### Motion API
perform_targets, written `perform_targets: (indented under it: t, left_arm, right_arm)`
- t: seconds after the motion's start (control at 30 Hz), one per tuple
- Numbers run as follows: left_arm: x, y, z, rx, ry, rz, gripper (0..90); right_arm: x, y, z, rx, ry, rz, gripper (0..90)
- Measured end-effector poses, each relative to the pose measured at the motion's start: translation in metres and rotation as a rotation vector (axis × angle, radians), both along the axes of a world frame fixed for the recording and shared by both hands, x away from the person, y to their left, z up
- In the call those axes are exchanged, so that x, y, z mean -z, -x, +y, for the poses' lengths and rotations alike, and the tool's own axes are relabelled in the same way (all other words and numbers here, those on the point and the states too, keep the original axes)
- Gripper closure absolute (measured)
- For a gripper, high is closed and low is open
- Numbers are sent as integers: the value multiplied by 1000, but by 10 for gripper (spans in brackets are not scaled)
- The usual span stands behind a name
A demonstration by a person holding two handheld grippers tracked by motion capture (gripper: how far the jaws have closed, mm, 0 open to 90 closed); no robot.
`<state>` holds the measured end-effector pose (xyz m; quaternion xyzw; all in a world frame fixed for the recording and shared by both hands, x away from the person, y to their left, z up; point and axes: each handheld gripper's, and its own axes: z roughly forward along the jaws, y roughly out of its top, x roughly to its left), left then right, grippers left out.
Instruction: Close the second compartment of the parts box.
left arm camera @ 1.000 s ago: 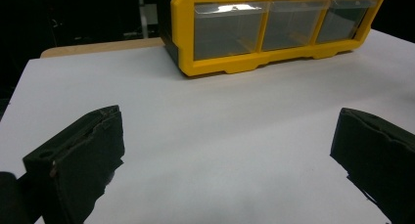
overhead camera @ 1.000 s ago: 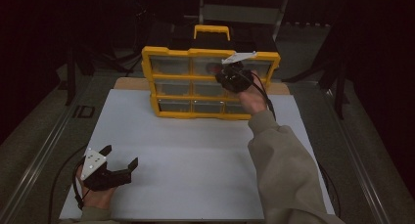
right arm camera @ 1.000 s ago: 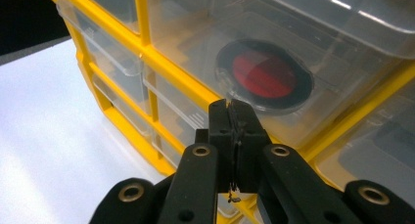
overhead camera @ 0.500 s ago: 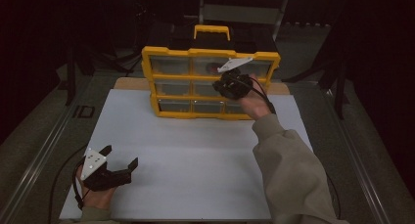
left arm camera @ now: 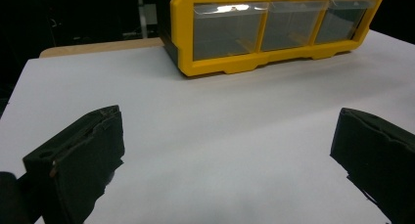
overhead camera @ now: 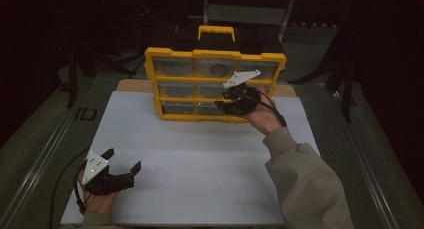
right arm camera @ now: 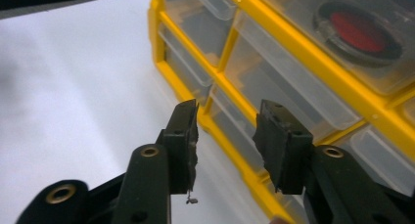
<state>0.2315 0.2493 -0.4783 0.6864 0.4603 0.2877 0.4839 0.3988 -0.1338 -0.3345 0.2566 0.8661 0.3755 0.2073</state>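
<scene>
High view shows a yellow drawer cabinet (overhead camera: 215, 84) that stands upright at the far side of the white table top (overhead camera: 200, 164), with three rows of clear drawers facing the person and a yellow carry handle (overhead camera: 216, 32) on its top. One drawer of the top row (right arm camera: 362, 35) contains a round red thing (right arm camera: 358, 31) inside a dark ring. The right gripper (overhead camera: 226, 103) is held in front of the lower right drawers, very near the cabinet's face; in the right gripper view its jaws have a small gap between them and hold nothing, and whether they touch a drawer I cannot tell. The left gripper (overhead camera: 124, 164) rests low on the table top near the person's edge, well apart from the cabinet, with its jaws wide apart and empty.
</scene>
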Motion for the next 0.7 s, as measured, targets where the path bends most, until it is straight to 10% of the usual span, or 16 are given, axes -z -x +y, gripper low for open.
perform_targets:
  t: [0.7]
  left_arm:
    - [0, 1, 1, 5, 8, -7, 0]
  right_arm:
    - [25, 50, -18, -9, -112, 9, 131]
